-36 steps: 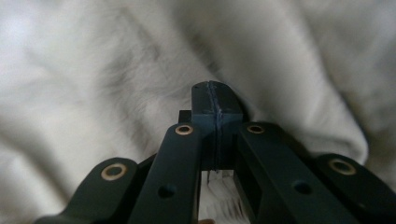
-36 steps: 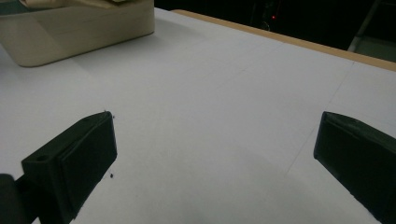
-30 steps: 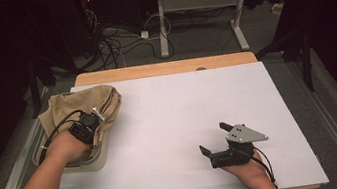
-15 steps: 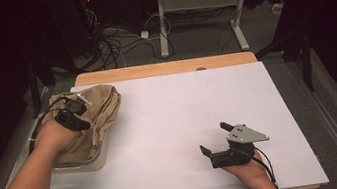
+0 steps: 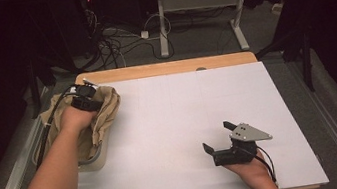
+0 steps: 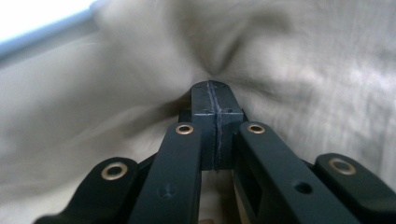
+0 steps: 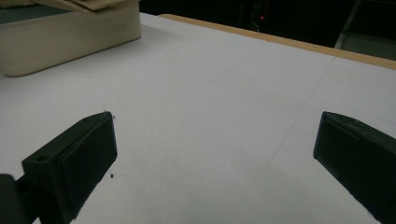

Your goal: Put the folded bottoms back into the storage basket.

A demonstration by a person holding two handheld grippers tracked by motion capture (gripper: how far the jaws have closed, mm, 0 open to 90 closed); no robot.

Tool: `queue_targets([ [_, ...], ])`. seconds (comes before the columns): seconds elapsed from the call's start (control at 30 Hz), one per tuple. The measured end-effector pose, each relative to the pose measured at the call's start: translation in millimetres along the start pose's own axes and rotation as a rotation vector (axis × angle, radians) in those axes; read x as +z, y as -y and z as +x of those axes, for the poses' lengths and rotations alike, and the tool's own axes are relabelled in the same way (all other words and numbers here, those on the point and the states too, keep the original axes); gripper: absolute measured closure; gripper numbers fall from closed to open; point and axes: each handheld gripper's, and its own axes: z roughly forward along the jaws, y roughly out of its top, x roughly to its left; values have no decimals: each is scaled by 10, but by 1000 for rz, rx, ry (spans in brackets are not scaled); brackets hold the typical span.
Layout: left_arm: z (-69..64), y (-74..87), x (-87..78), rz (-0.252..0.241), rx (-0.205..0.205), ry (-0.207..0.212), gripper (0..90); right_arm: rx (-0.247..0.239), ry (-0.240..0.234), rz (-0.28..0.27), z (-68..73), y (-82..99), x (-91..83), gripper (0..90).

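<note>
Your left claw (image 6: 215, 100) is pinched tight on a fold of the tan cloth (image 6: 303, 70): in the left gripper view the two jaws meet with the fabric puckering into creases right at their tips. From the high view, that left claw (image 5: 84, 97) sits at the far end of the cloth (image 5: 106, 111), which is heaped in and over a shallow cream-coloured tub (image 5: 93, 162) at the left edge of the white worktop (image 5: 175, 118); some of the fabric drapes over the tub's right rim. Your left forearm runs up from the bottom of that view, across the tub, to the claw. Your right claw (image 5: 219, 136) rests low on the worktop near the front right, well apart from the cloth, with its jaws spread wide and nothing between them. In the right gripper view the right claw (image 7: 215, 154) frames only bare white surface, and the tub (image 7: 70, 39) with cloth (image 7: 93, 4) hanging over its rim stands at the far upper left.
</note>
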Motion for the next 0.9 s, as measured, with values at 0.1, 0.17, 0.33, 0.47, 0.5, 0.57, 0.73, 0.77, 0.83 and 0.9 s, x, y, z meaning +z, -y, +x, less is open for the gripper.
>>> queue_targets([
  [0.1,31,59,149,38,-19,18,879,-3,0,-2,2,-2,1,6],
  [0.17,51,104,221,41,-23,31,879,-7,-1,0,6,-1,5,7],
  [0.33,45,113,197,49,-30,25,879,-12,0,6,14,5,15,9],
  [0.47,40,99,80,33,-21,4,877,-13,5,4,18,4,3,11],
  [0.5,37,92,37,25,-21,3,877,-14,6,3,17,4,0,12],
  [0.57,20,81,-48,5,-20,-6,877,-17,7,3,19,4,-4,12],
  [0.73,-21,57,-164,-52,-27,-14,875,-21,8,3,27,1,-5,16],
  [0.77,-31,47,-155,-56,-29,-15,875,-22,8,5,28,2,-5,17],
  [0.83,-51,24,-102,-52,-29,-14,876,-20,11,8,26,6,-6,18],
  [0.9,-66,-5,-30,-33,-22,-18,877,-22,13,7,21,7,-9,19],
])
